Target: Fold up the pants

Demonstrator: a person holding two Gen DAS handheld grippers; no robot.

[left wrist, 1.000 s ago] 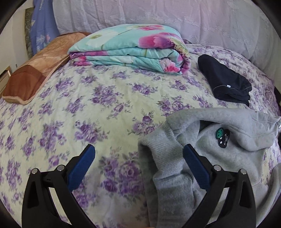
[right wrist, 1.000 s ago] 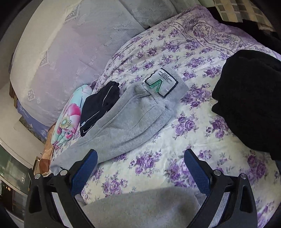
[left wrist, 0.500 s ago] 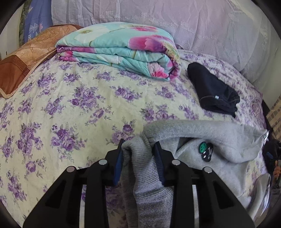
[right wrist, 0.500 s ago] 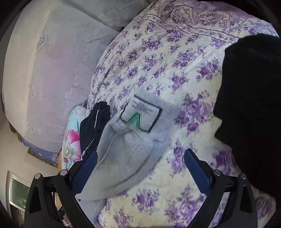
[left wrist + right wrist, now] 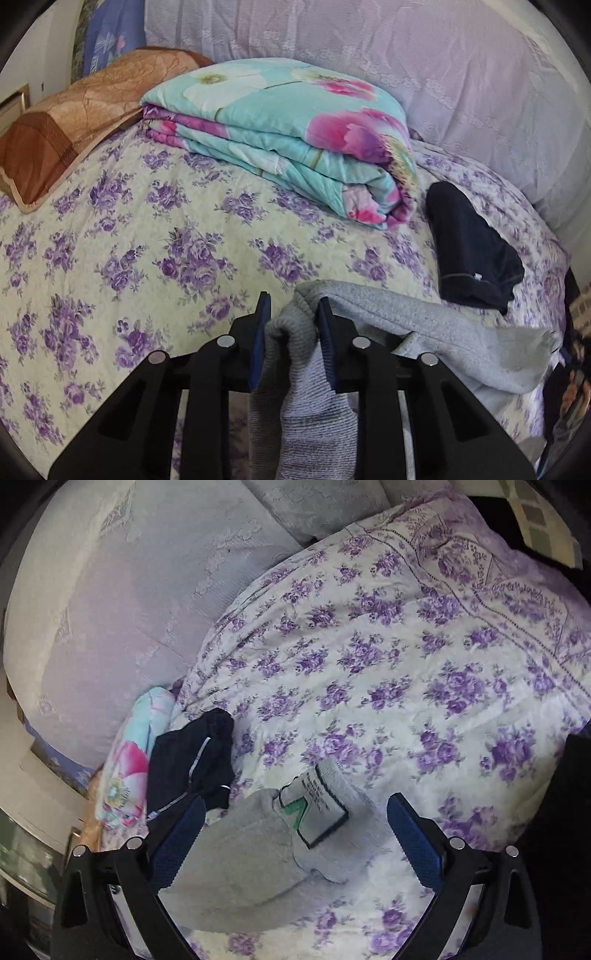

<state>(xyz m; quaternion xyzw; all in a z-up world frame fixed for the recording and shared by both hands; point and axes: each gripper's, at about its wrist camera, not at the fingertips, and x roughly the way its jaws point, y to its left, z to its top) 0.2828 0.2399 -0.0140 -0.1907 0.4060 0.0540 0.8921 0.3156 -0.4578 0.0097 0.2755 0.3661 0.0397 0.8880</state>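
Observation:
Grey knit pants (image 5: 443, 332) lie across the flowered bedspread (image 5: 147, 240). My left gripper (image 5: 293, 301) has a bunched grey end of them between its blue pads (image 5: 261, 332); the jaws are still closing and the pads press the cloth, which hangs down below them. In the right wrist view the other end of the pants (image 5: 240, 849) lies flat, with a white and green sewn label (image 5: 314, 808) showing. My right gripper (image 5: 295, 799) stands wide open over that labelled end, one finger on each side, without touching the cloth.
A folded turquoise and pink quilt (image 5: 288, 140) and a folded dark garment (image 5: 472, 251) lie behind the pants. A brown pillow (image 5: 74, 122) sits far left. Pale lace-covered cushions (image 5: 406, 55) line the back. A black garment (image 5: 569, 812) is at the right edge.
My left gripper went from wide open to closed on the grey end and raised it a little. My right gripper travelled along the pants until the labelled end came between its open fingers.

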